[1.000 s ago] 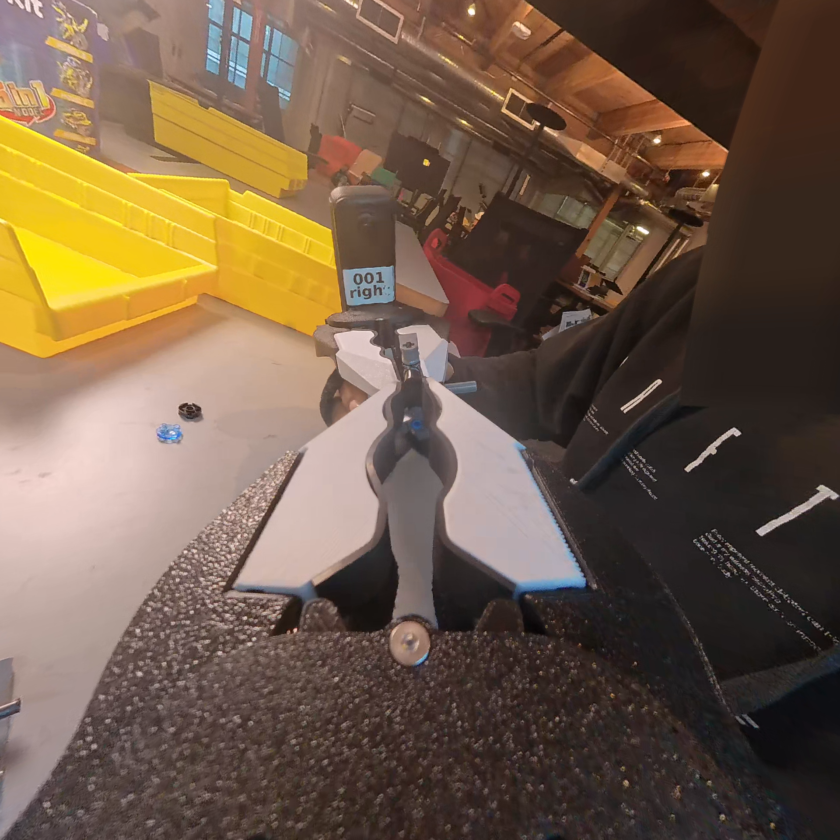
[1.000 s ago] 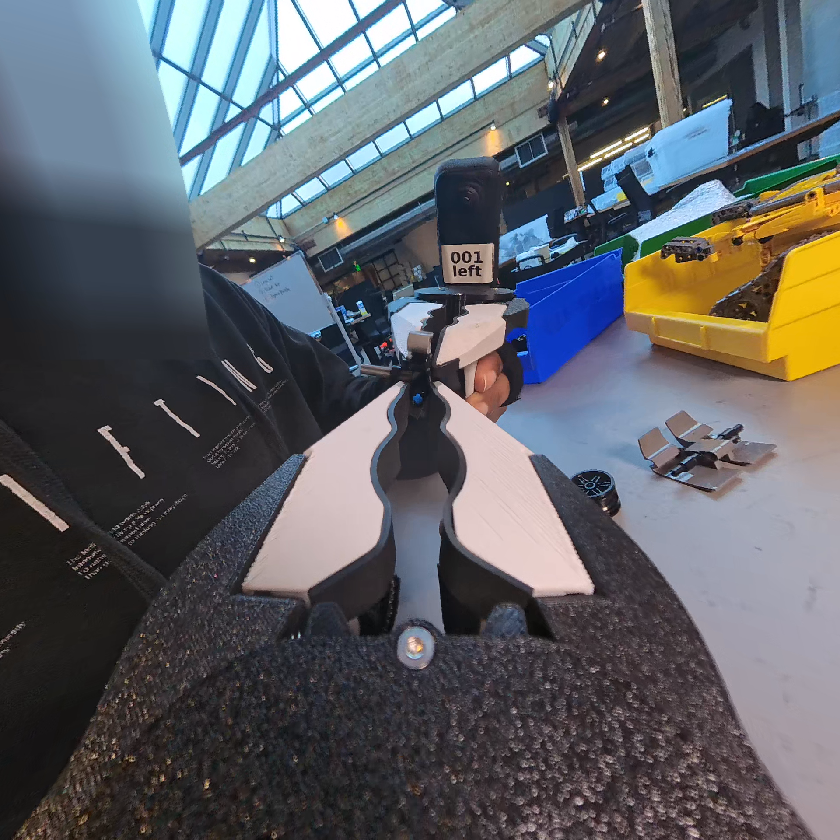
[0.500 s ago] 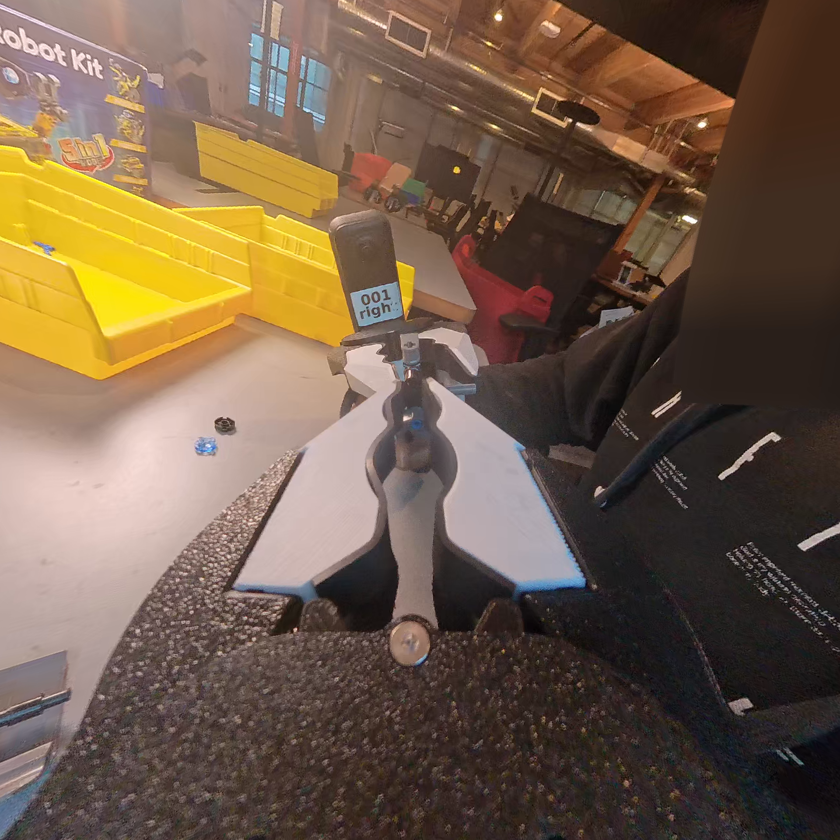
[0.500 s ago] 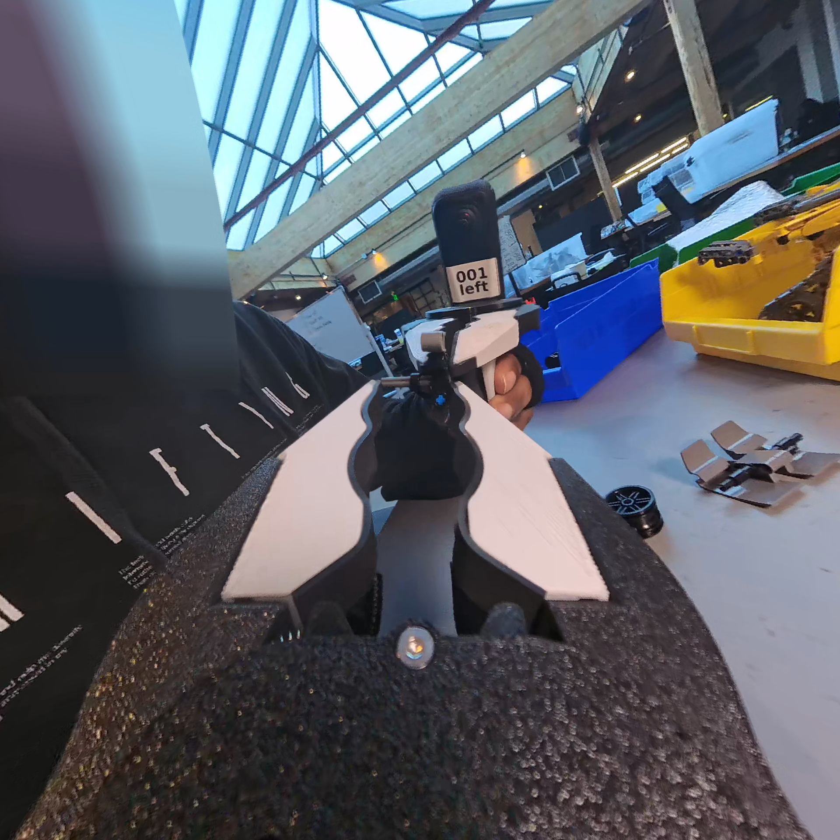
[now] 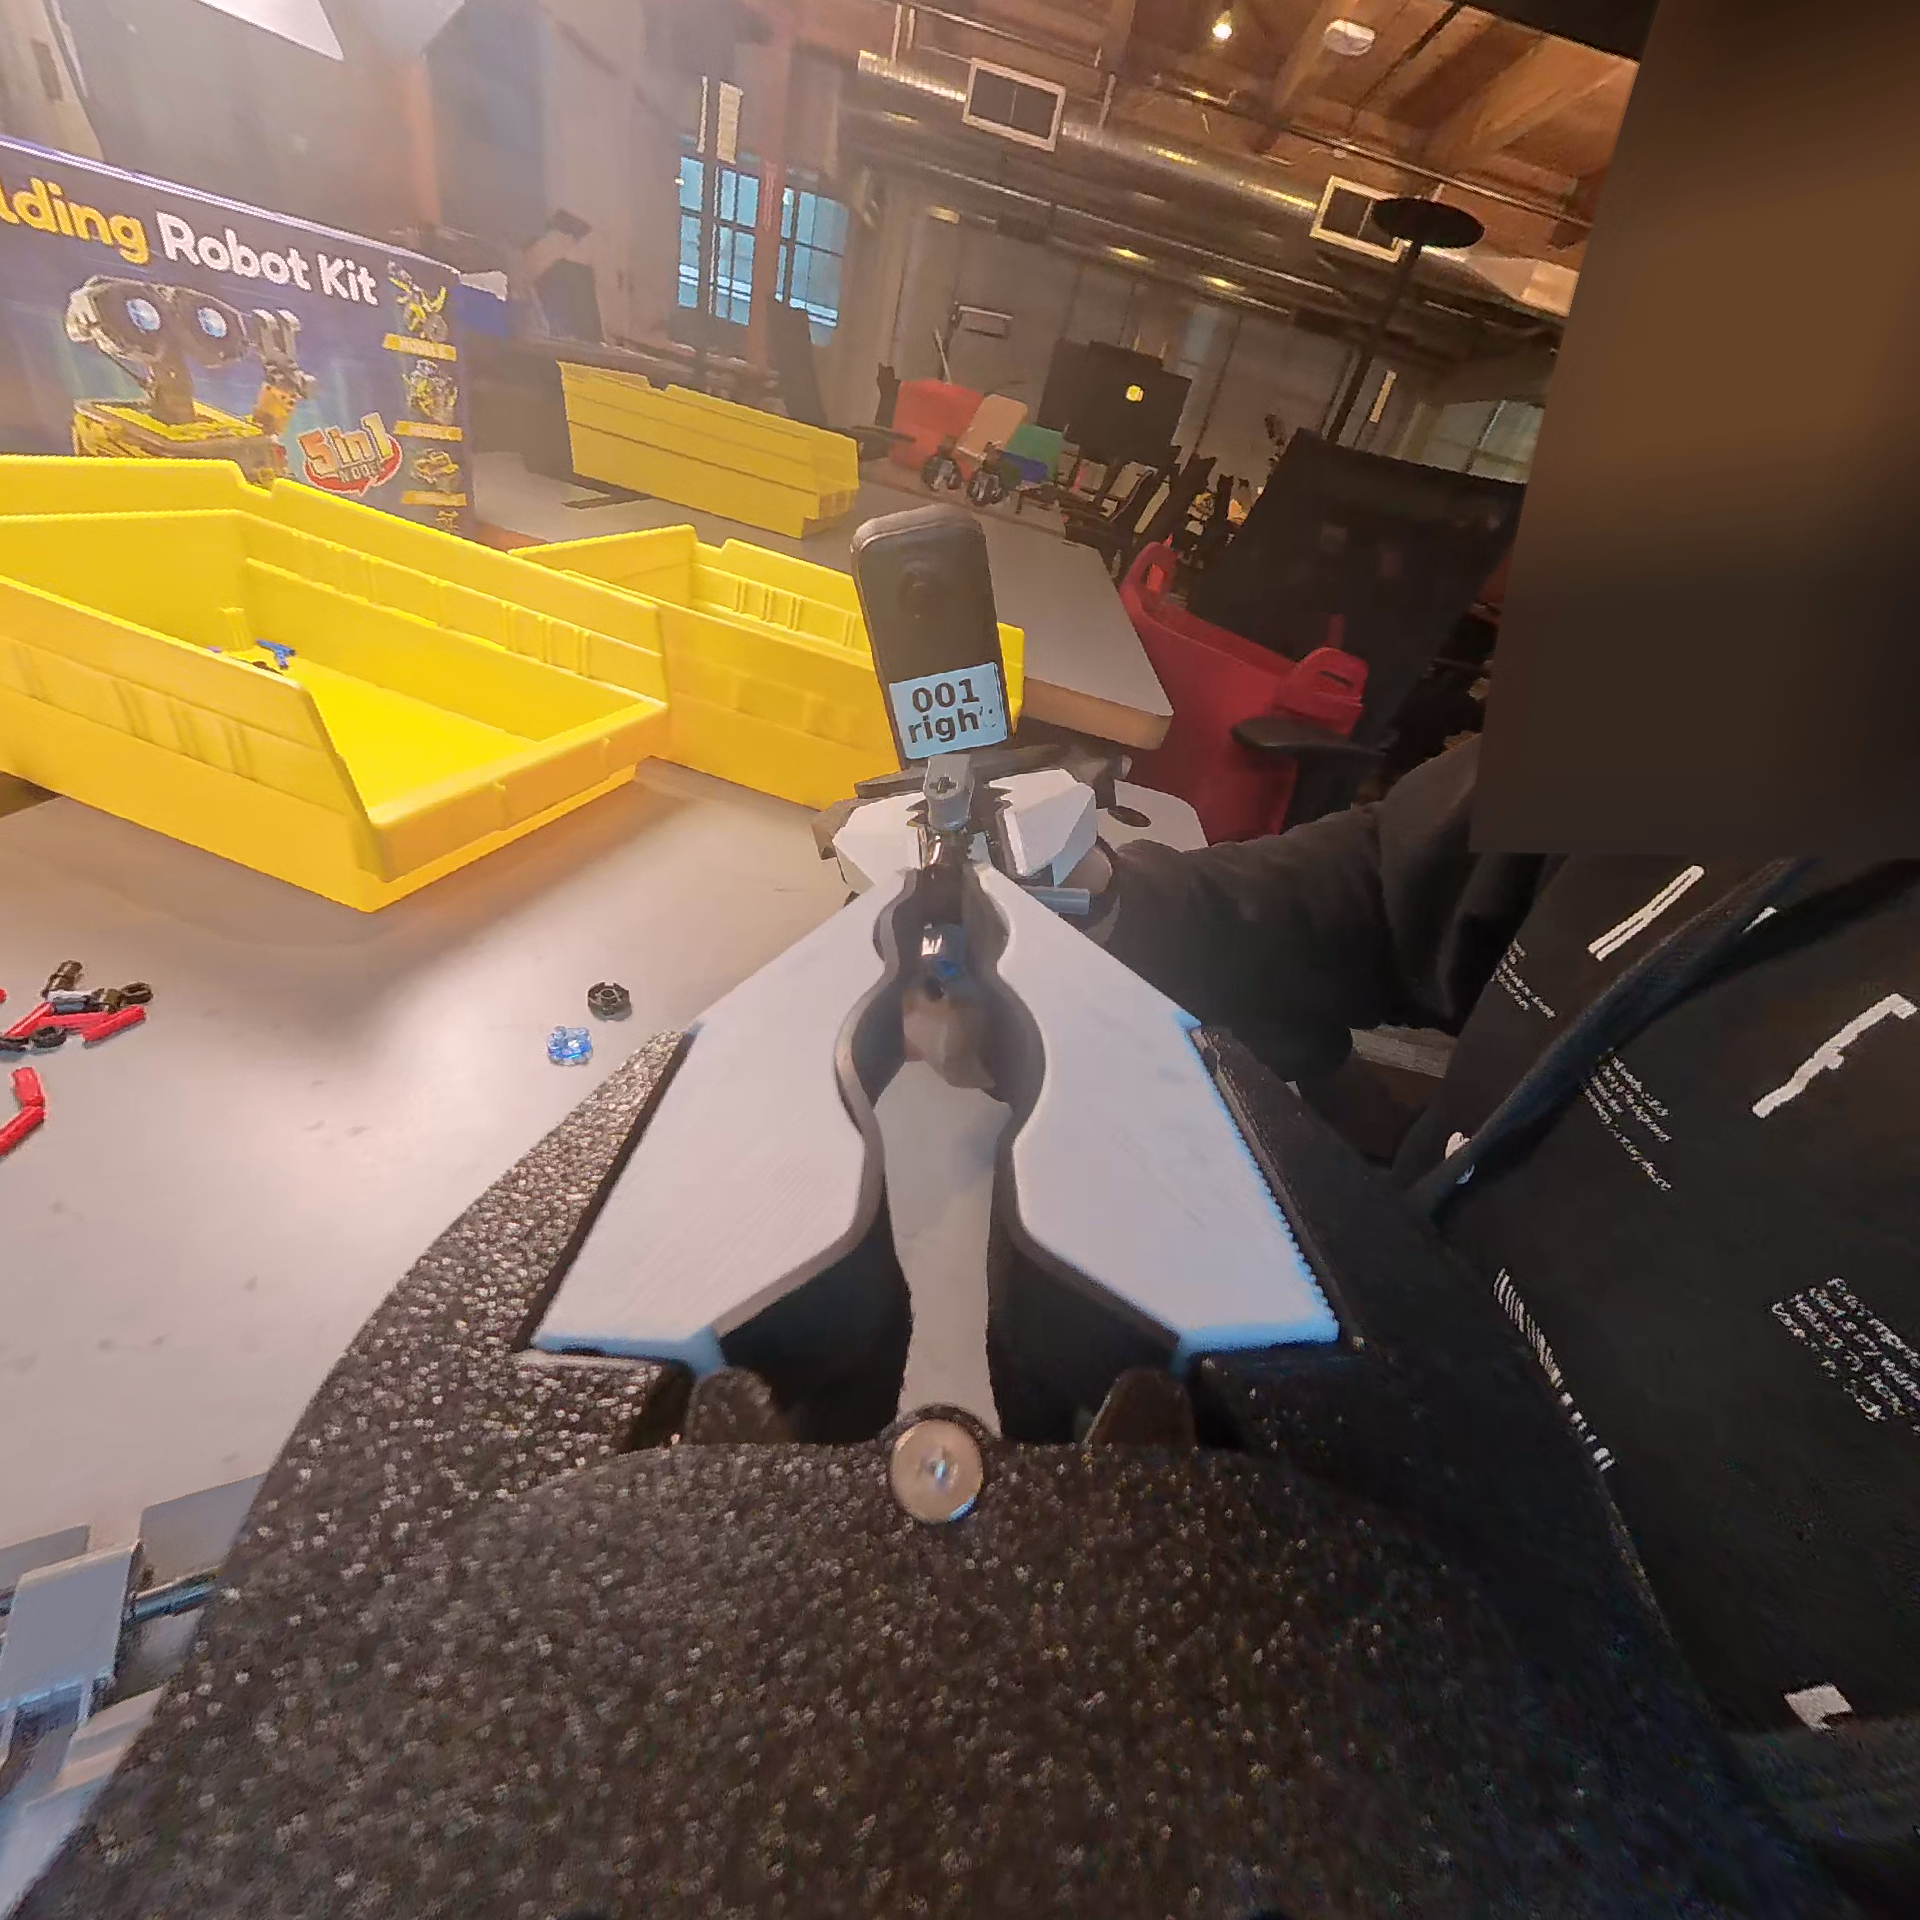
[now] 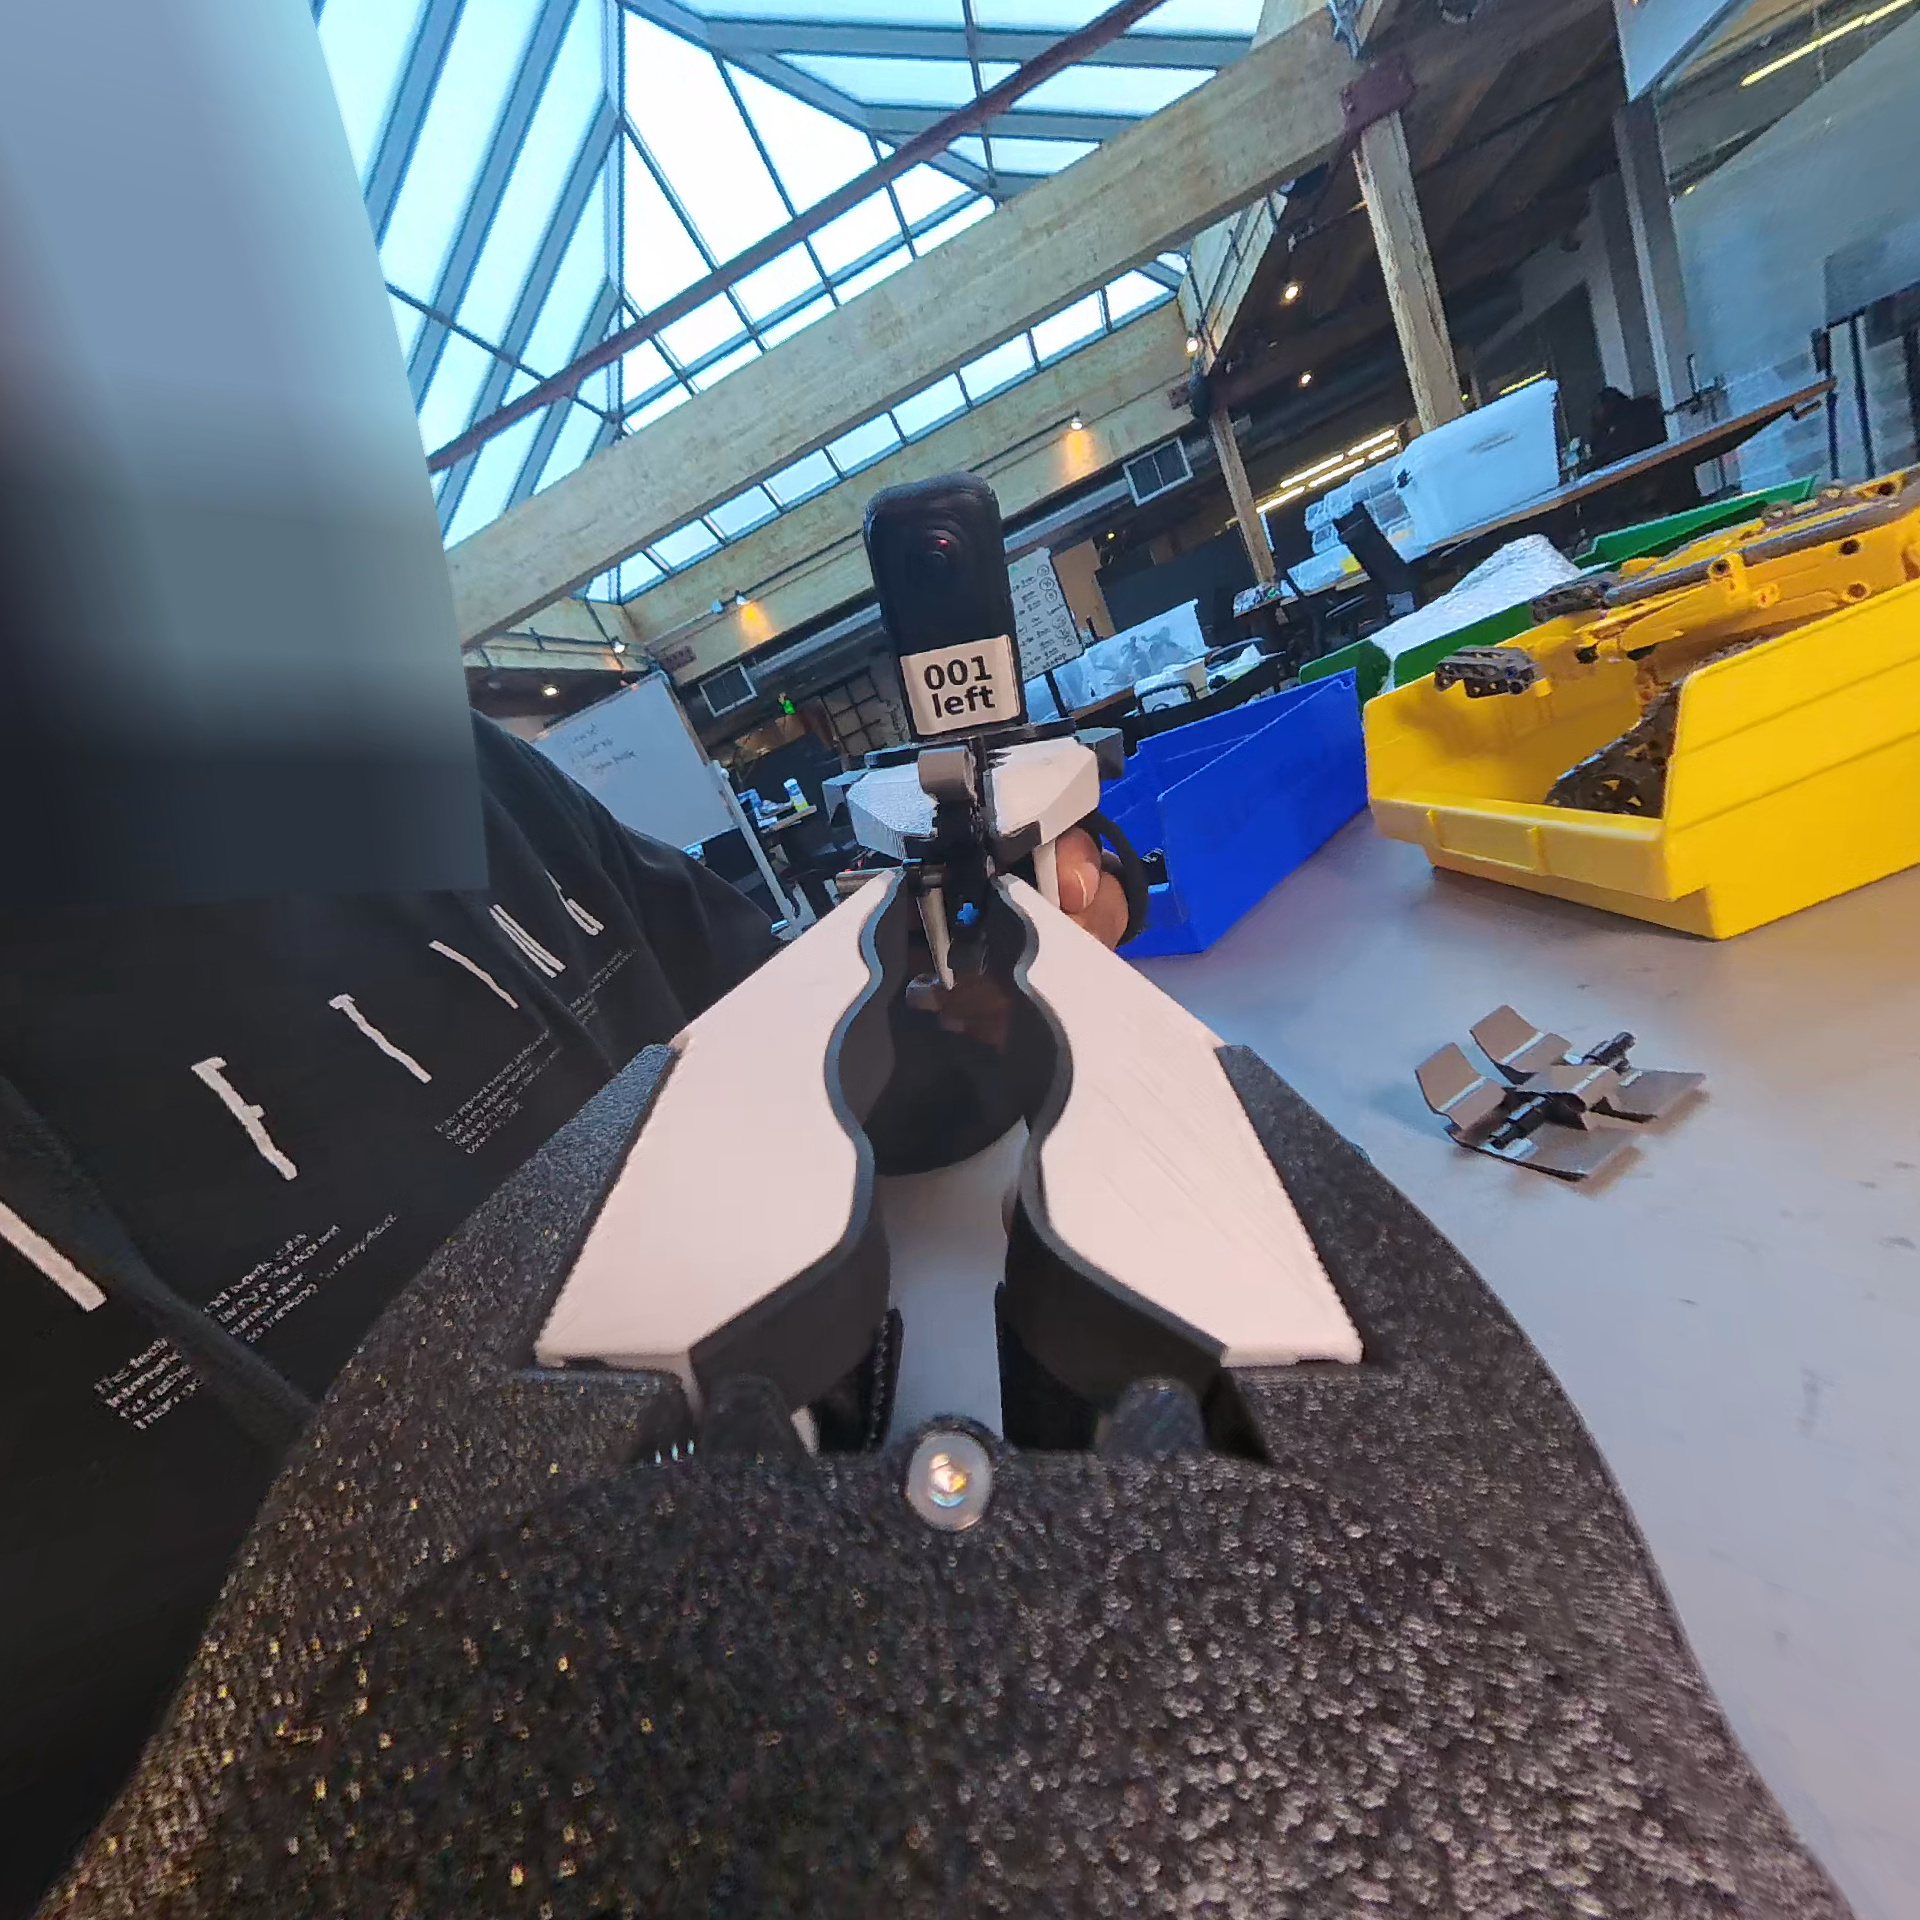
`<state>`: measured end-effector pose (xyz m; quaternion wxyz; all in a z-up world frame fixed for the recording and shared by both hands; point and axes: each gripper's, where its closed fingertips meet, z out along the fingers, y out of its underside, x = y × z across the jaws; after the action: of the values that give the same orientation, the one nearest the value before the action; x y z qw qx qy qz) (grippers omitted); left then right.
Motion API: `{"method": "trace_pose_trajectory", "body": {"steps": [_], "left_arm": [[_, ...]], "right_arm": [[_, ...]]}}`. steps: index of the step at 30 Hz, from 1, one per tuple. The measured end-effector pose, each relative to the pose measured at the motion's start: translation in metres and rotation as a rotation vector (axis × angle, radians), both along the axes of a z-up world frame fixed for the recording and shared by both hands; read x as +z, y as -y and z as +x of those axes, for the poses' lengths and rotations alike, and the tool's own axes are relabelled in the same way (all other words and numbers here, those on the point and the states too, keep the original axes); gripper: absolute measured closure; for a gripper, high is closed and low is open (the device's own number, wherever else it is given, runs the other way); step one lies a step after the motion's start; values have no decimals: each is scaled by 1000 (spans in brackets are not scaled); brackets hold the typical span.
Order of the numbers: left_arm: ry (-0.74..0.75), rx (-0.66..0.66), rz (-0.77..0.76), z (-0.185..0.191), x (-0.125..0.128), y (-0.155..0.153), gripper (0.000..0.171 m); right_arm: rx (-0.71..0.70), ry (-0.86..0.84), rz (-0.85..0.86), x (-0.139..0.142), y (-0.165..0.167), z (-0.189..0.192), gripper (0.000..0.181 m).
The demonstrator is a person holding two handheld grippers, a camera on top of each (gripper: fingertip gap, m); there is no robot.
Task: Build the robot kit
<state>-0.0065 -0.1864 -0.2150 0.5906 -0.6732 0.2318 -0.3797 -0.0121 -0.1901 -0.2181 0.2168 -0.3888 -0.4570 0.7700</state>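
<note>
Blue piece [image 5: 940, 966]: glimpsed at twelve o'clock between facing left gripper [image 5: 940, 883] and right gripper [image 6: 951, 894]; couldn't tell whether jaws pinched it.

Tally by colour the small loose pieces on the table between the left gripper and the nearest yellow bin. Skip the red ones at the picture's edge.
Black round piece: 1
Blue piece: 1
Total: 2
</note>
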Motion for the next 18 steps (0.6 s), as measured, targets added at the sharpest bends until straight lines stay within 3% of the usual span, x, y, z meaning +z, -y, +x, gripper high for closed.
{"method": "trace_pose_trajectory", "body": {"steps": [6, 18], "left_arm": [[33, -4, -4, 0, 4, 0, 166], [113, -28, -43, 0, 7, 1, 166]], "right_arm": [[-32, -15, 0, 3, -3, -1, 177], [6, -17, -32, 4, -1, 1, 174]]}}
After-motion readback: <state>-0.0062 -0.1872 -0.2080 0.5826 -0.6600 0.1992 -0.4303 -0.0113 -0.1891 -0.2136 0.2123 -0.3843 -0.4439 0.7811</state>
